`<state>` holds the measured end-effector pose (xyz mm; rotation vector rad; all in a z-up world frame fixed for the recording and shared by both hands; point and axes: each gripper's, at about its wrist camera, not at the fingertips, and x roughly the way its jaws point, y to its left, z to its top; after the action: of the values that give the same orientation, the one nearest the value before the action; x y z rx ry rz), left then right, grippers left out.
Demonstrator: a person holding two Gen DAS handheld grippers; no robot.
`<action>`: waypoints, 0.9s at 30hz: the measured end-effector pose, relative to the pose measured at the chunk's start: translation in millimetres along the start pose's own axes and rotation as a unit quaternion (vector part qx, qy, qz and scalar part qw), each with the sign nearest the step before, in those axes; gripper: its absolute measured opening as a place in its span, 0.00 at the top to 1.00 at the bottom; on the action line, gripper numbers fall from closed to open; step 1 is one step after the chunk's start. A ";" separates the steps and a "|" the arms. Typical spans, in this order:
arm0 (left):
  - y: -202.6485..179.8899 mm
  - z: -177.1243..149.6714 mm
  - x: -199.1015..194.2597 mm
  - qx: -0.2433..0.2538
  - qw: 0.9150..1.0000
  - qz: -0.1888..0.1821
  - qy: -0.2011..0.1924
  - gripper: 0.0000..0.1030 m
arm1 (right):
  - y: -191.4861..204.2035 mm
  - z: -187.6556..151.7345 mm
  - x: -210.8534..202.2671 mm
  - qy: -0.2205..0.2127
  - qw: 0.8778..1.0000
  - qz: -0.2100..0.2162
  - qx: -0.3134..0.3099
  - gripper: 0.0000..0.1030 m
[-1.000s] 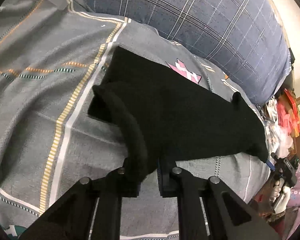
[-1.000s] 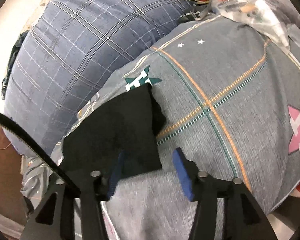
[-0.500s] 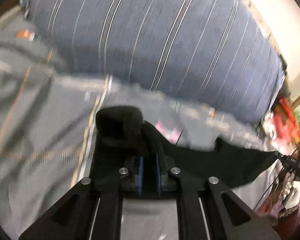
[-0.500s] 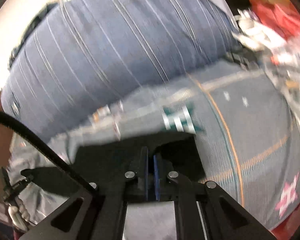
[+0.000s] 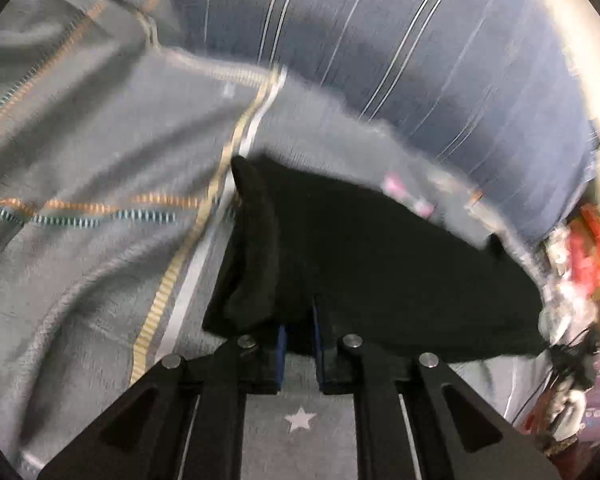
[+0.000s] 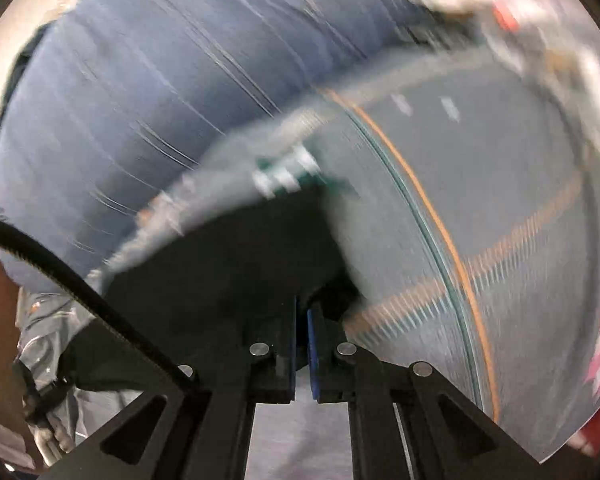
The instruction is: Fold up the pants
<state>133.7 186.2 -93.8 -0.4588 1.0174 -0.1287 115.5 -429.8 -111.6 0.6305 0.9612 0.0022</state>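
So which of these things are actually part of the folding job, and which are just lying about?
Part of the job:
- black pants
- left gripper, shut on the pants
- right gripper, shut on the pants

Just lying about:
- grey patterned bedspread, underneath
- blue plaid cushion
- red and white clutter at the edge

Your left gripper [image 5: 299, 330] pinches the near edge of the black fabric pants [image 5: 380, 264] on the grey patterned bedspread [image 5: 80, 152].

Plaid cushion [image 6: 148, 112], bedspread pattern [image 6: 288, 176] motion-blurred.
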 end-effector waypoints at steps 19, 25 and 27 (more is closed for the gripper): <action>42.9 -36.4 -81.8 -0.070 0.993 0.071 -0.065 0.39 | 39.4 -19.0 -66.3 -0.095 0.984 -0.124 -0.086 0.60; 26.0 -82.2 -87.9 -0.088 0.989 0.076 -0.090 0.37 | 131.2 -56.4 -47.8 -0.058 0.981 -0.056 -0.174 0.44; 20.4 -97.6 -88.9 -0.091 0.988 0.079 -0.097 0.36 | 167.3 -81.1 -28.5 -0.037 0.979 -0.017 -0.198 0.44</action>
<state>2.5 202.1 -75.2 -0.5434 0.8742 0.1503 82.0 -259.5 -39.1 0.2451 0.8679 0.1366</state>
